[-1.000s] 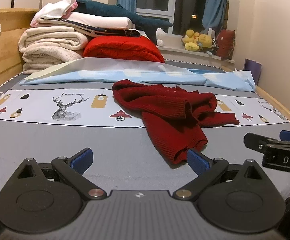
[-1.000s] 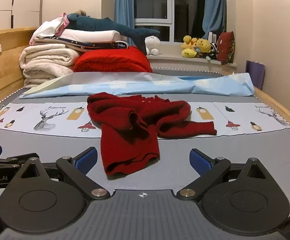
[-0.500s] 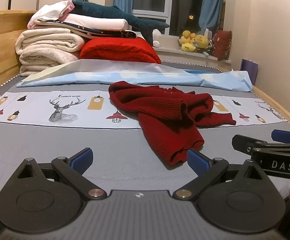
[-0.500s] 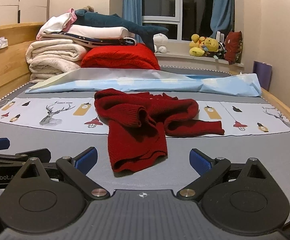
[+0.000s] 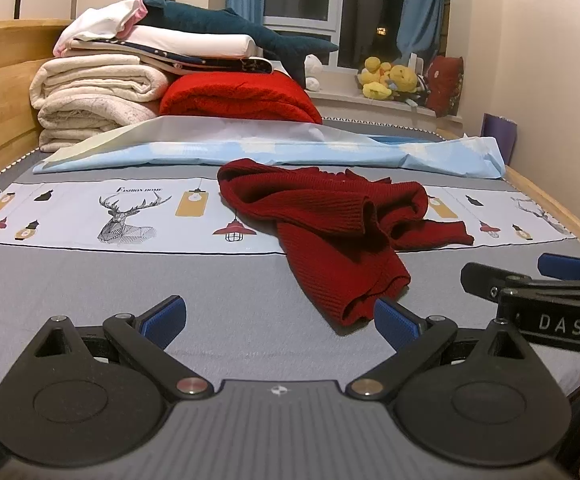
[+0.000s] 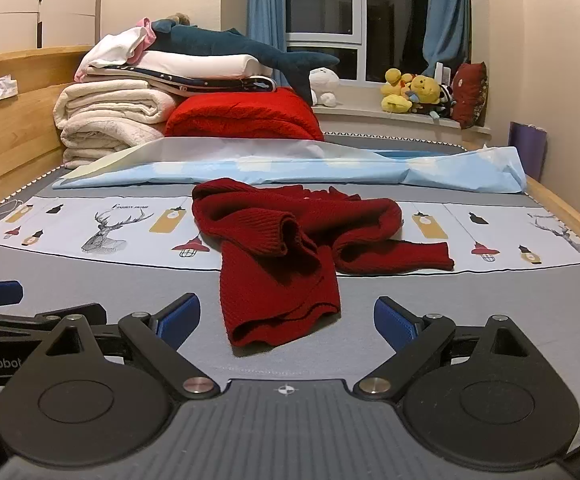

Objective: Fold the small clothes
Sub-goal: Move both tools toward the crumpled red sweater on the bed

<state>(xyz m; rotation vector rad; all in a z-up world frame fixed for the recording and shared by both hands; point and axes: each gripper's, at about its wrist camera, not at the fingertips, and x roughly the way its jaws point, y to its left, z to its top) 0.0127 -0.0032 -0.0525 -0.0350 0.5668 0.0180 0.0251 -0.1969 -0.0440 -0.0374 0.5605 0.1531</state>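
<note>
Grey bedsheet (image 6: 490,320) is being spanned by both grippers, each held low at the near edge of the bed with nothing caught between the fingers. In the left wrist view, the left gripper (image 5: 280,318) is being held with its blue pads spread wide, the crumpled red knit sweater (image 5: 330,232) lying just ahead and to its right, its near hem just beside the right pad (image 5: 394,322). In the right wrist view, the right gripper (image 6: 286,320) is likewise being kept wide apart, the sweater's hem lying between and just beyond its fingers without being touched. Bare sheet is being left open on either side of the sweater. Farther off, a light blue sheet (image 6: 290,168) is lying across the bed; folded blankets (image 6: 110,120) are stacked behind it, near the wooden side rail (image 6: 10,140).
</note>
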